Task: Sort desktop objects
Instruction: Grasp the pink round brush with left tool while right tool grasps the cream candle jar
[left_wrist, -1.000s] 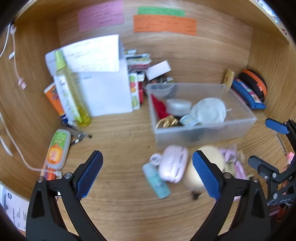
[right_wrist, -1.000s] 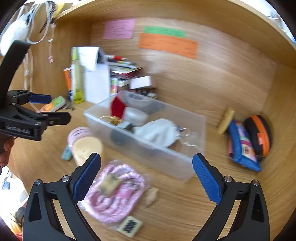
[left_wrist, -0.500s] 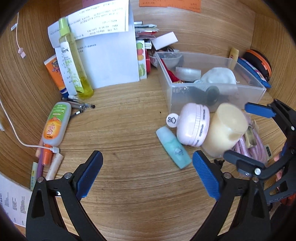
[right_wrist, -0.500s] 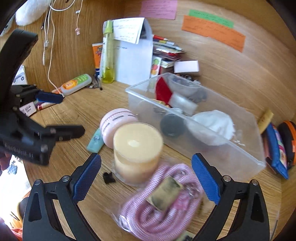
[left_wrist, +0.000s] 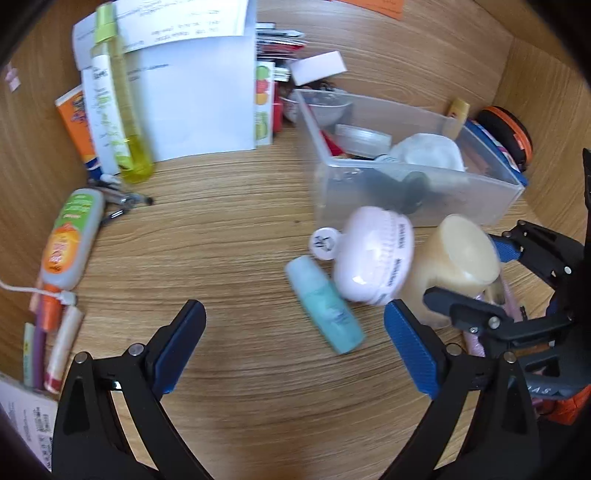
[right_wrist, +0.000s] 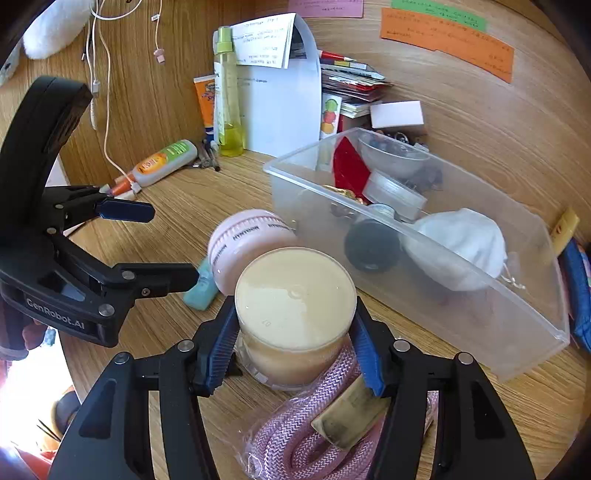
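My right gripper (right_wrist: 295, 347) is shut on a cream candle jar (right_wrist: 295, 314), one blue pad against each side; it also shows in the left wrist view (left_wrist: 458, 266), standing on the desk. A pink round case (right_wrist: 243, 243) leans against the jar, and a teal tube (left_wrist: 325, 304) lies beside it. A clear plastic bin (right_wrist: 517, 317) with several items inside stands behind. A coil of pink rope (right_wrist: 314, 424) lies under my right gripper. My left gripper (left_wrist: 291, 343) is open and empty above bare desk, left of the teal tube.
A yellow spray bottle (left_wrist: 118, 96), white papers (left_wrist: 199, 96) and an orange tube (left_wrist: 70, 236) stand or lie at the back left. Pens and lip balms (left_wrist: 48, 343) lie at the left edge. An orange-and-black pouch (left_wrist: 506, 133) sits at the back right corner.
My right gripper has moved forward and closed on the cream candle jar. My left gripper has moved a little closer to the desk and stays open.
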